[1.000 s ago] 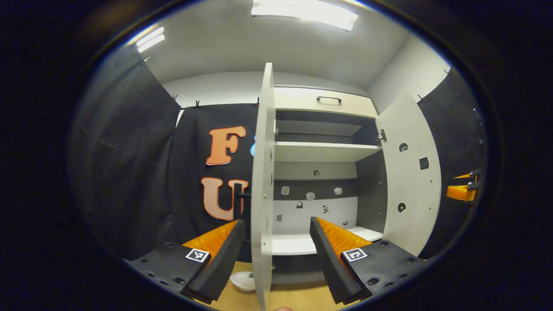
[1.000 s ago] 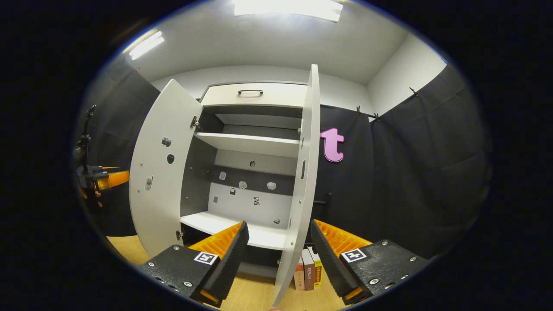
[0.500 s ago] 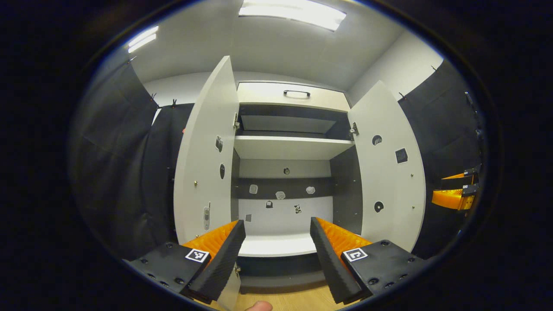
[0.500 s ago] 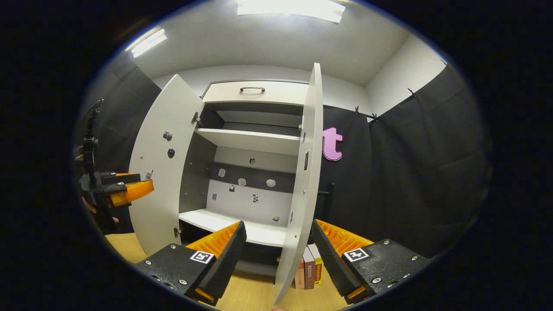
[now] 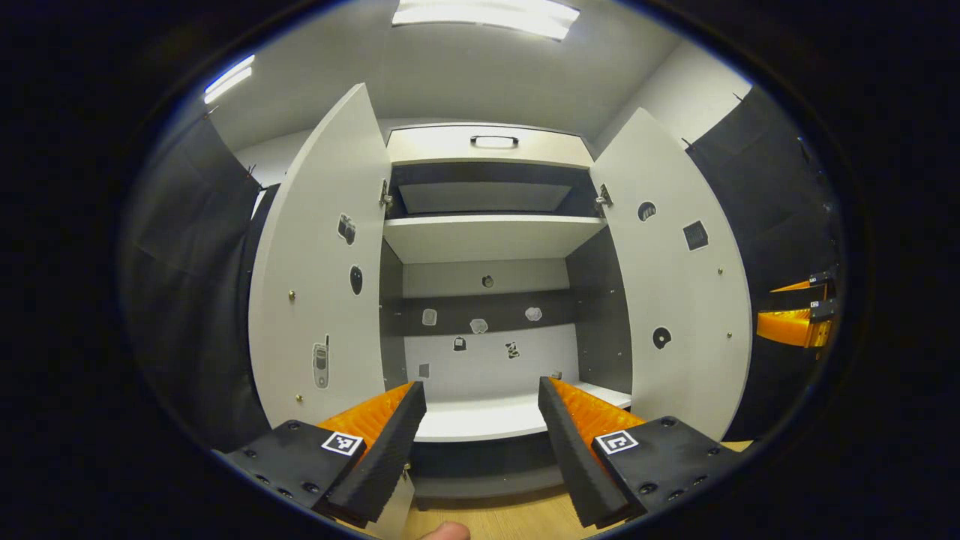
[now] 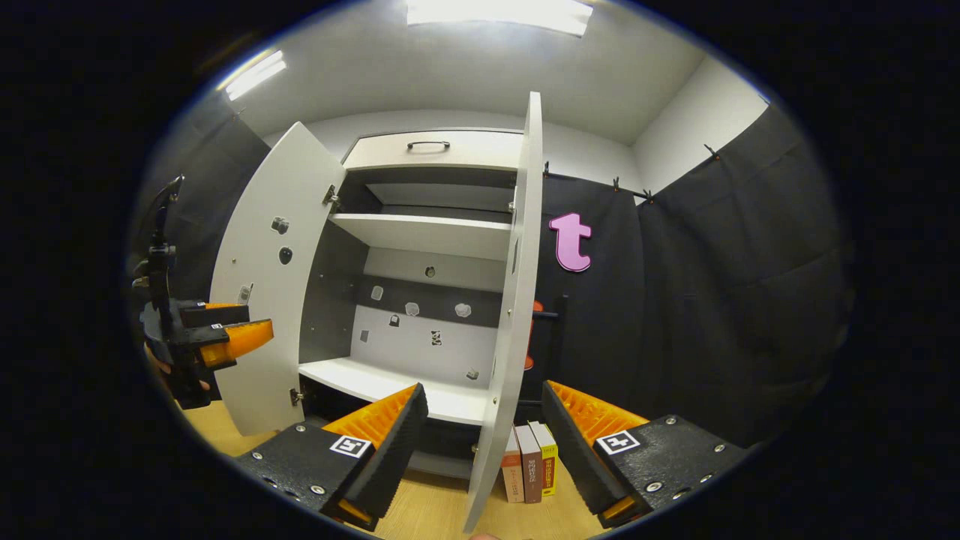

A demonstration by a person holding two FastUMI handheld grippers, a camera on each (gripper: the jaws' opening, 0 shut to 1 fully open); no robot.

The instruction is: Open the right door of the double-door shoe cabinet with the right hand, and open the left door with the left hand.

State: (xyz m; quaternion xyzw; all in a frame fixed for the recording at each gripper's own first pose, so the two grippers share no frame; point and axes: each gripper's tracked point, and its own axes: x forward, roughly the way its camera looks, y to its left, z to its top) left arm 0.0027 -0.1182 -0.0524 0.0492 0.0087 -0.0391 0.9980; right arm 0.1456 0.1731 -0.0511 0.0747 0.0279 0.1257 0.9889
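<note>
- In front of the cabinet [image 5: 487, 150], the left gripper [image 5: 480, 420] has its jaws open and holds nothing; between its fingers the white bottom shelf [image 5: 480, 424] shows.
- The right gripper [image 6: 484, 427] also has open, empty jaws; the edge of the right door [image 6: 514, 300] stands between its fingers, and I cannot tell if it touches them.
- The left door [image 5: 322, 270] and the right door are both swung out wide, so I judge the task nearly finished.
- The next move probably calls only for drawing both grippers back, away from the door edges.
- The cabinet stands on a wooden floor [image 6: 435, 514]; three books [image 6: 529, 472] stand upright just beside its right bottom corner.
- Black cloth [image 6: 712, 300] hangs on the walls, and ceiling lamps [image 5: 480, 15] are on.
</note>
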